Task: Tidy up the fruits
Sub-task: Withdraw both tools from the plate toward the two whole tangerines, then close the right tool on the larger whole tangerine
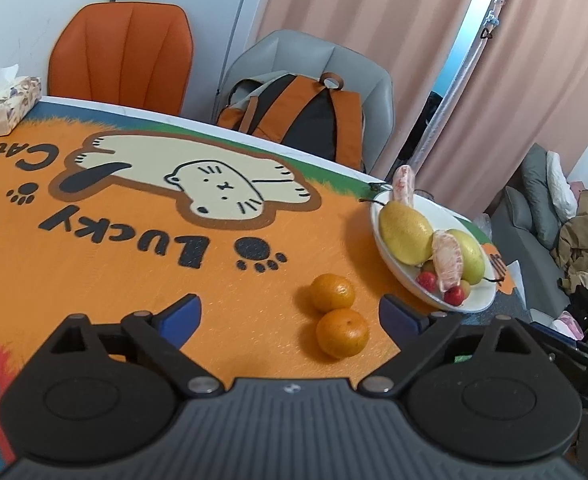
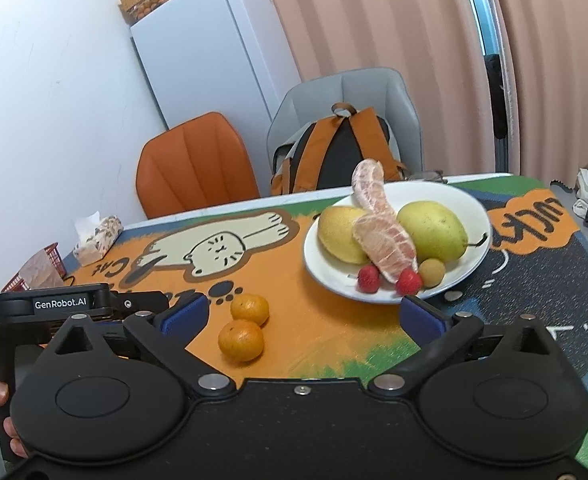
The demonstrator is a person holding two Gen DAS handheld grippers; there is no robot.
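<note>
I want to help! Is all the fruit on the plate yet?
Nearly. The white plate already holds two pears, pomelo segments, two strawberries and a longan. Nothing is in hand: the left gripper and right gripper are open and empty. Two mandarins remain on the mat.

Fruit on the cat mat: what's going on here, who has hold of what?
A person is holding a claw in each hand, and neither grips anything. The left claw and the right claw are both open above the table mat. Two mandarins lie side by side on the mat, outside the white plate. The plate already holds two pears, pomelo segments, two strawberries and a small round tan fruit. The mandarins appear to be what is left to sort.
</note>
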